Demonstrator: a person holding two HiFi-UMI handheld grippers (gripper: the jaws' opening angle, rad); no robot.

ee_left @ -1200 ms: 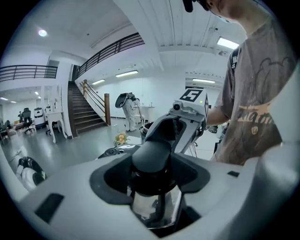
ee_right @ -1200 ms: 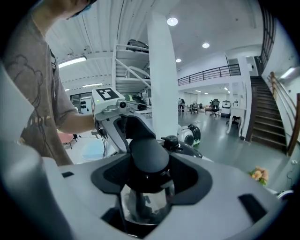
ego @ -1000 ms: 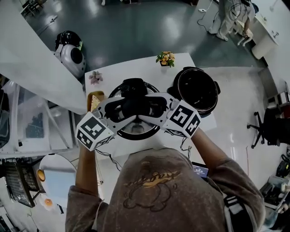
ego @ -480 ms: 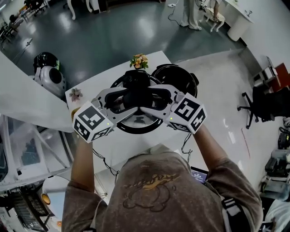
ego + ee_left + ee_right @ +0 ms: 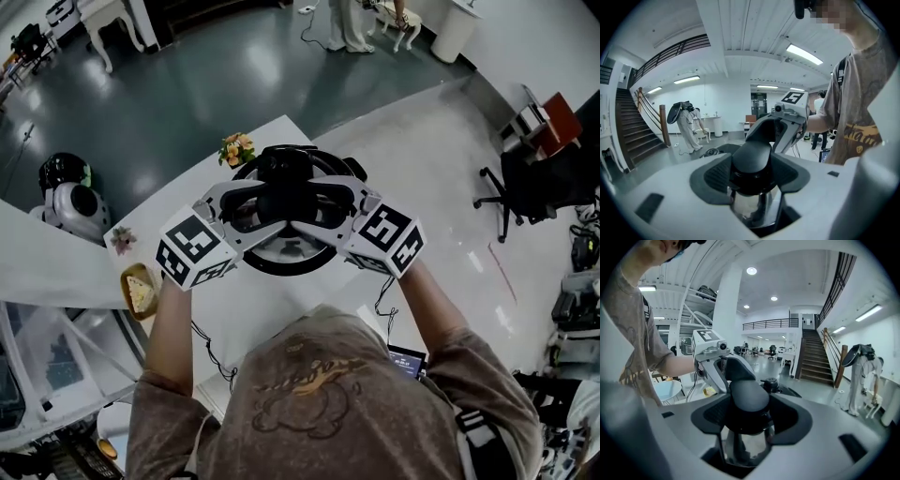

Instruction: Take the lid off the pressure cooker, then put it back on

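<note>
Left gripper [image 5: 246, 214]: jaws set wide, both pads pressed on the black moulded handle [image 5: 281, 211] of the round steel pressure-cooker lid [image 5: 289, 251]. It grips from the person's left.
Right gripper [image 5: 328, 211]: same state, wide-set jaws clamped on the same handle from the opposite side. The two grippers face each other across it.
The lid sits level above the far part of the white rectangular table [image 5: 262, 309]. Whether it rests on anything beneath cannot be told.

Surroundings:
- Round white-and-black machine [image 5: 70, 202] on the grey floor, well apart from the table.
- Black office chair [image 5: 525, 183] on the pale floor to the right.
- Yellow plate [image 5: 139, 292] with pale food at the table's left edge.
- Small bunch of orange and yellow flowers [image 5: 236, 148] at the far table corner, near the lid's rim.
- Small black part [image 5: 352, 168] just past the lid's far right rim; what it belongs to is unclear, as the lid covers everything under it.

Views:
- The left gripper view shows the handle [image 5: 752, 159] filling the gap between the ribbed pads, with polished steel below it and the right gripper [image 5: 785, 122] beyond.
- The right gripper view shows the same grip on the handle [image 5: 747, 399], the left gripper [image 5: 715, 359] opposite, and a black valve knob [image 5: 769, 383] on the lid.
- A dark staircase [image 5: 813, 364] shows only in the gripper views.
</note>
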